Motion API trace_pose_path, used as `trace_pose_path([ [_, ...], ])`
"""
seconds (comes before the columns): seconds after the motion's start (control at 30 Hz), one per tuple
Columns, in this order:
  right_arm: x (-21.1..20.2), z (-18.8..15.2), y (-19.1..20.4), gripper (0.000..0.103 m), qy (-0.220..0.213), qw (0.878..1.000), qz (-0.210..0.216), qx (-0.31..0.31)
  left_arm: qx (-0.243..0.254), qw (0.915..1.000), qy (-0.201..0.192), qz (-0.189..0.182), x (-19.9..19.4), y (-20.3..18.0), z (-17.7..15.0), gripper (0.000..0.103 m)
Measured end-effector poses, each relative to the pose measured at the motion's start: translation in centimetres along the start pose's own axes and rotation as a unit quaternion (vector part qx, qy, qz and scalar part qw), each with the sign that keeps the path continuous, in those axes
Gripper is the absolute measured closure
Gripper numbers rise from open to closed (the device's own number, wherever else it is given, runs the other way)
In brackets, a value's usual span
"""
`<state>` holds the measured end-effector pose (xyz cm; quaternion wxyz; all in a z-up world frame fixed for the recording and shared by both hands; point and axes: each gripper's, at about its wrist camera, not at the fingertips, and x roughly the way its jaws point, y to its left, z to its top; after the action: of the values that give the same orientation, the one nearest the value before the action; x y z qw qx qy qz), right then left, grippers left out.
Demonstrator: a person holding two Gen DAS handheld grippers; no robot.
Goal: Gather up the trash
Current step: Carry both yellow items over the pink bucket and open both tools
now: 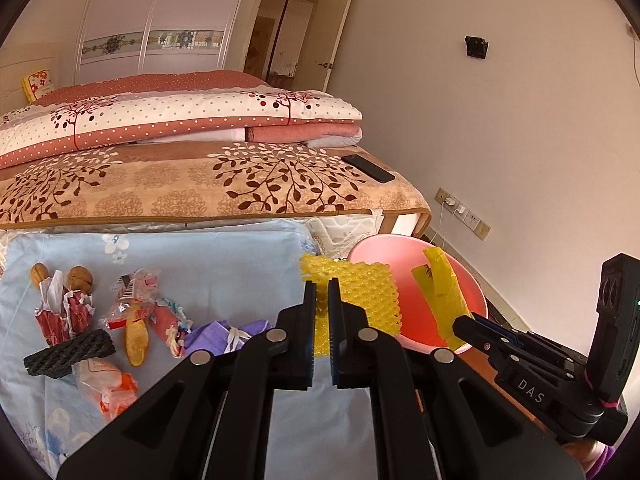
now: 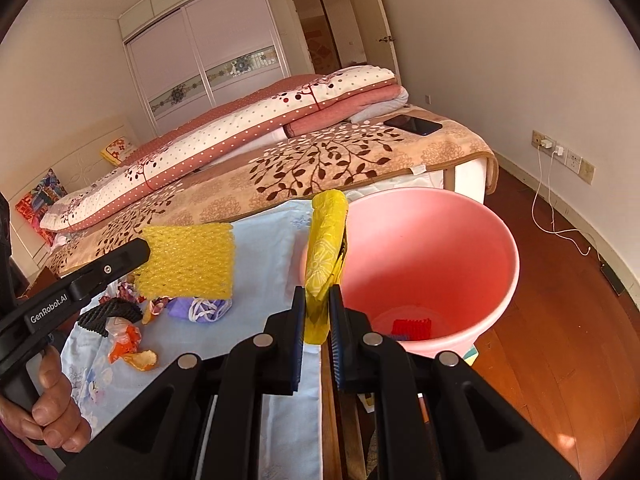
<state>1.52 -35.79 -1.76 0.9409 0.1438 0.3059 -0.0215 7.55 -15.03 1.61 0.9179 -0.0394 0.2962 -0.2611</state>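
My left gripper (image 1: 322, 286) is shut on a yellow foam net (image 1: 360, 296), held up beside the pink bin (image 1: 404, 248); it also shows in the right wrist view (image 2: 188, 260). My right gripper (image 2: 318, 292) is shut on a yellow plastic wrapper (image 2: 326, 240), held at the pink bin's (image 2: 492, 232) left rim; the wrapper also shows in the left wrist view (image 1: 440, 292). A red piece (image 2: 412, 326) lies in the bin's bottom. More trash lies on the light blue cloth (image 1: 224, 256): a black foam net (image 1: 68, 354), snack wrappers (image 1: 132, 300), a purple mask (image 1: 220, 334).
Two walnuts (image 1: 60, 276) lie at the cloth's far left. A bed with folded quilts (image 1: 180, 120) and a black phone (image 1: 368, 168) stands behind. A charger cable (image 2: 560, 216) runs along the wooden floor by the right wall.
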Motion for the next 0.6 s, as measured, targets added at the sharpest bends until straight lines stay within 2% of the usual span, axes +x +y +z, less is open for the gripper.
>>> trace_pose_path([
  [0.33,0.8,0.2,-3.8,0.092,-0.002,0.999,-0.032,0.026,0.027,0.9993,0.021,-0.015,4.4,-3.8,0.4,0.098],
  [0.6,1.7,0.3,-5.7,0.092,0.002,0.998,-0.041,0.041,0.047,0.9976,0.049,-0.017,7.9,-5.6,-0.1,0.098],
])
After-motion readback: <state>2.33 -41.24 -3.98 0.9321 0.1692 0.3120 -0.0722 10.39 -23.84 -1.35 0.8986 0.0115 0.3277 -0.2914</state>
